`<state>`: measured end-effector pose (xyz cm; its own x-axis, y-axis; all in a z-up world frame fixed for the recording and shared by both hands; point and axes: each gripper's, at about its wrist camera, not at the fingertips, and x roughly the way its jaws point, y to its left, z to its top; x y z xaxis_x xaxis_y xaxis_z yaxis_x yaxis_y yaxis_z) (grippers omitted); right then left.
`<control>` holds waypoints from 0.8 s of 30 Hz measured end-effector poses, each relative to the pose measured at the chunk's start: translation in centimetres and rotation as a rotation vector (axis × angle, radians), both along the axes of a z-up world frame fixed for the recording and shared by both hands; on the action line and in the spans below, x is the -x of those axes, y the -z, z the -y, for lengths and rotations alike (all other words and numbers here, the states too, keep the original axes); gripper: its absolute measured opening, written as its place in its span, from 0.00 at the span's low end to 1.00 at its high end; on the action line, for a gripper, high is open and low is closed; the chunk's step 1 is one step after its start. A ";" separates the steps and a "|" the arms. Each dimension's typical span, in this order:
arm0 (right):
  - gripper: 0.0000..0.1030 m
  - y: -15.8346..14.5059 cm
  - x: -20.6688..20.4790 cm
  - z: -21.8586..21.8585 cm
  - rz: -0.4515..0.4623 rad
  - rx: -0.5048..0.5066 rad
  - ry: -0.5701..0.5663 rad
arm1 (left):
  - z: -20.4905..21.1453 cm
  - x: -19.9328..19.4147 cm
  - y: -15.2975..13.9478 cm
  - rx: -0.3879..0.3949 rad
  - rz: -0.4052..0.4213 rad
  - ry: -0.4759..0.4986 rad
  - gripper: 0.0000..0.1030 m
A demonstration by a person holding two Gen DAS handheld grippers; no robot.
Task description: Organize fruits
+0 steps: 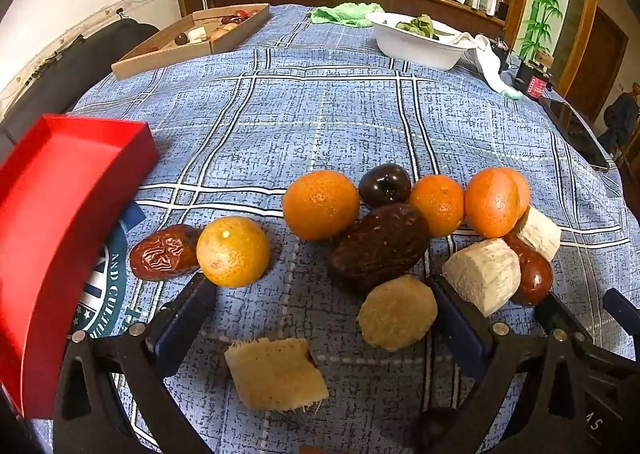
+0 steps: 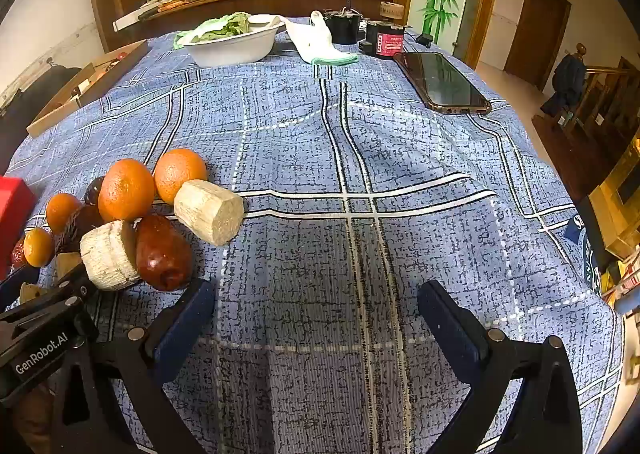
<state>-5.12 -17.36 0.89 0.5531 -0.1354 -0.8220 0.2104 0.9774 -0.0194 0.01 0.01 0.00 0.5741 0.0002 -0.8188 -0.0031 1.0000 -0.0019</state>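
In the left wrist view a cluster of fruits lies on the blue checked cloth: several oranges [image 1: 321, 204], a small orange [image 1: 233, 251] beside a wrinkled red date [image 1: 162, 257], a dark plum [image 1: 384, 185], a dark brown avocado [image 1: 379, 247], a glossy red date [image 1: 532, 274], white cane chunks [image 1: 484, 274] and tan pieces [image 1: 396, 312]. A red tray [image 1: 60, 206] stands at the left. My left gripper [image 1: 320, 298] is open, empty, low over the cluster. My right gripper [image 2: 316, 306] is open and empty over bare cloth, right of the red date [image 2: 162, 254] and cane chunks [image 2: 208, 210].
A cardboard box [image 1: 192, 42] with more fruit lies far left. A white bowl of greens [image 2: 232, 44], a white cloth [image 2: 316, 40], a black phone [image 2: 442, 82] and dark jars [image 2: 386, 38] are at the far end. The table edge falls away on the right.
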 end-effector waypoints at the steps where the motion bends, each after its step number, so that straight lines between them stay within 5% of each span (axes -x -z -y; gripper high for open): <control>1: 1.00 0.0 0.0 0.0 0.001 0.000 0.000 | 0.0 0.0 0.0 0.000 0.000 0.004 1.00; 24: 1.00 0.0 0.0 0.0 0.000 0.000 0.000 | -0.1 -0.6 0.1 0.000 0.000 0.068 1.00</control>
<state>-5.11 -17.33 0.88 0.5533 -0.1352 -0.8219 0.2106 0.9774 -0.0190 0.59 0.13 -0.12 0.5727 -0.0390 -0.8189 0.0646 0.9979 -0.0023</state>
